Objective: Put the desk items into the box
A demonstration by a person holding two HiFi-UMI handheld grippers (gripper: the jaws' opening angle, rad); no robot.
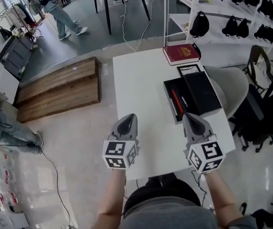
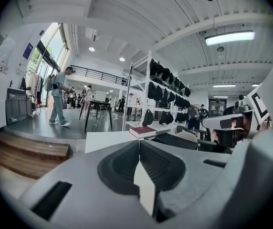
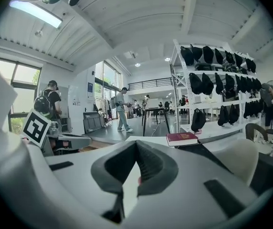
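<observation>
My left tongs (image 1: 129,118) and right tongs (image 1: 190,118) sit closed and empty at lower frame over the tabletop (image 1: 141,89); I judge the red book (image 1: 181,53), upper right behind the black box (image 1: 194,99), stiff and hefty, best pinched at its near edge.

Both the left gripper (image 1: 128,119) and right gripper (image 1: 190,118) are pale grey, tapered shells with dark ribbed pads (image 2: 161,162); each carries a cube (image 1: 120,154) of black-and-white square markers. The person wears a grey shirt (image 1: 174,217).
</observation>
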